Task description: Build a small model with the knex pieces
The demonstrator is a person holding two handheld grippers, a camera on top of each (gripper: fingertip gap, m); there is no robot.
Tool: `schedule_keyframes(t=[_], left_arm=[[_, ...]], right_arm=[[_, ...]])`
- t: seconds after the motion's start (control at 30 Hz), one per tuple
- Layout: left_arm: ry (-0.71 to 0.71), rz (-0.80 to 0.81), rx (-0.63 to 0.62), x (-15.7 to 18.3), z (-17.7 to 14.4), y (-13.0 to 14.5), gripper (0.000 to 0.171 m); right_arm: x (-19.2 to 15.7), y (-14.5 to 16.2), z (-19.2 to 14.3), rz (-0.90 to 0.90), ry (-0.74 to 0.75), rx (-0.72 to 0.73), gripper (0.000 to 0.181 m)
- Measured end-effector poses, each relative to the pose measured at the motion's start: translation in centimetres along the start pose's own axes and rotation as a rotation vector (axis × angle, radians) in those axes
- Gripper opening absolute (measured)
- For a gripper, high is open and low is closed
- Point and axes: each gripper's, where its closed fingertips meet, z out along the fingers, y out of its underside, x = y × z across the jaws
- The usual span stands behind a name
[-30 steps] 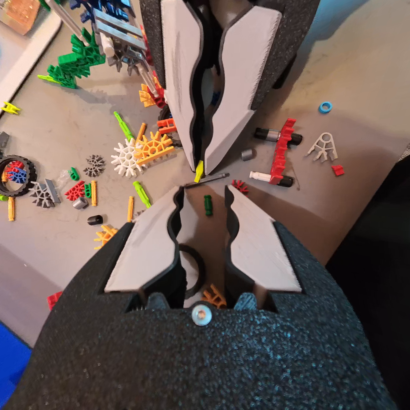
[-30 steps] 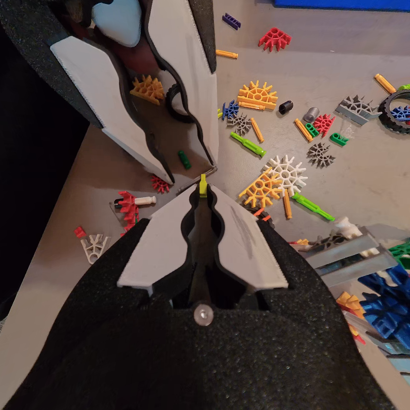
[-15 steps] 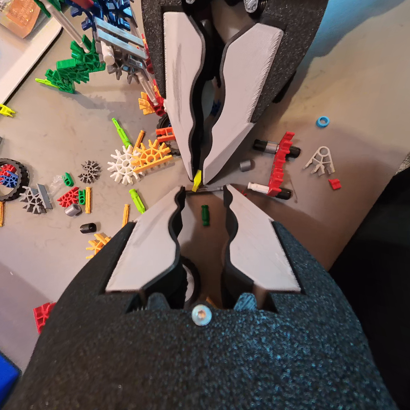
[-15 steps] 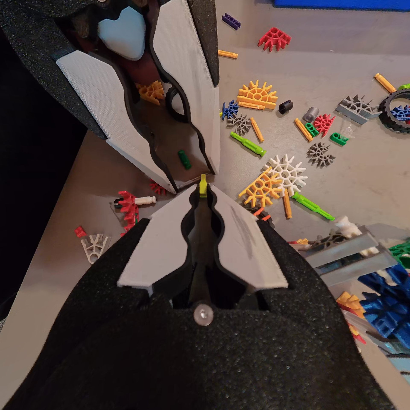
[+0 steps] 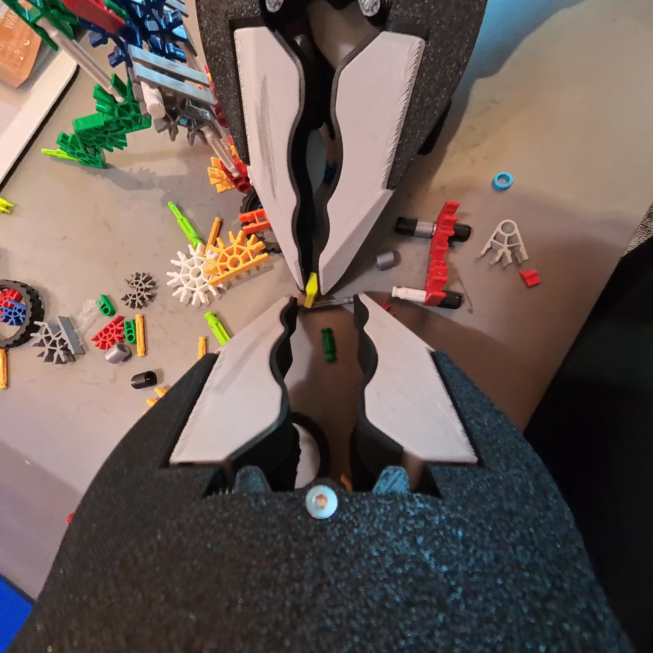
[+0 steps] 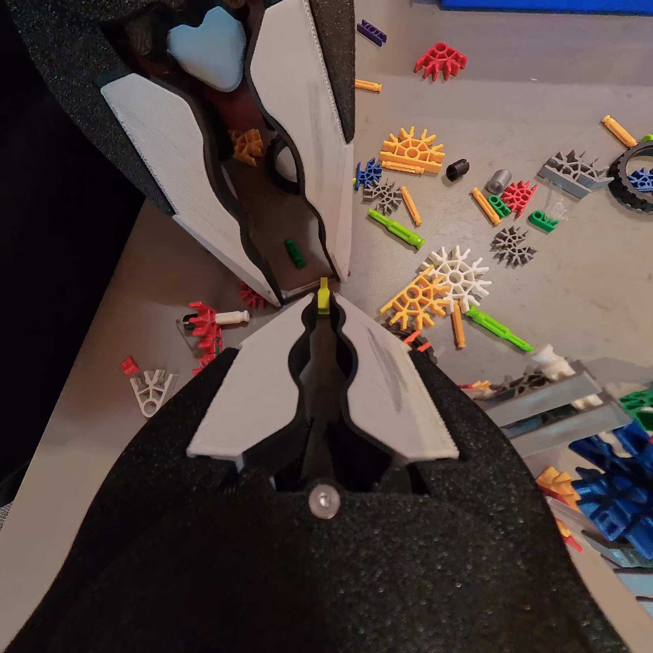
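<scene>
The right tongs [image 6: 323, 300] are squeezing a small yellow-green rod [image 6: 322, 296] right at their tips, and only a little bit of the rod is poking out. The left tongs [image 5: 323, 305] are standing wide with nothing in them, tip to tip with the right tongs above the counter [image 5: 88, 226]. A thin grey stick [image 5: 332, 301] is lying on the counter just under the tips, and a short dark green piece [image 5: 328, 344] is lying between the left fingers. The pinch on the rod is looking very small, so the rod could slip or pop out and fall among the loose pieces, like the white snowflake piece [image 6: 457, 279] and the yellow fan piece [image 6: 413, 304] nearby. If the two tongs are bumping together, the rod could twist sideways. If the left tongs are closing now, they could miss the rod, since so little is sticking out. The red comb piece [image 5: 440, 252] and the big toy build [image 5: 159, 81] are near enough to get knocked.
</scene>
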Motion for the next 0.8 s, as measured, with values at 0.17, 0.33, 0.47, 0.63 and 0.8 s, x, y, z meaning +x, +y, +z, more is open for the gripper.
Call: schedule_keyframes(t=[0.17,0.33,0.47,0.63,0.8], left_arm=[[0.015,0.034,0.007,-0.1,0.1,-0.1,0.027],[0.003,0.063,-0.008,-0.2,-0.1,-0.1,0.030],[0.002,0.051,-0.005,-0.2,-0.7,0.2,0.030],[0.023,0.015,0.000,-0.6,-1.2,0.4,0.025],[0.027,0.029,-0.021,-0.5,-0.6,0.8,0.023]], right_arm=[[0.0,0.0,0.0,0.000,-0.004,-0.002,0.006],[0.0,0.1,-0.1,-0.002,-0.006,-0.002,0.006],[-0.1,0.1,-0.1,0.000,-0.007,-0.001,0.006],[-0.1,0.1,0.0,0.004,-0.011,0.000,0.006],[-0.1,0.1,0.0,0.004,-0.013,0.000,0.006]])
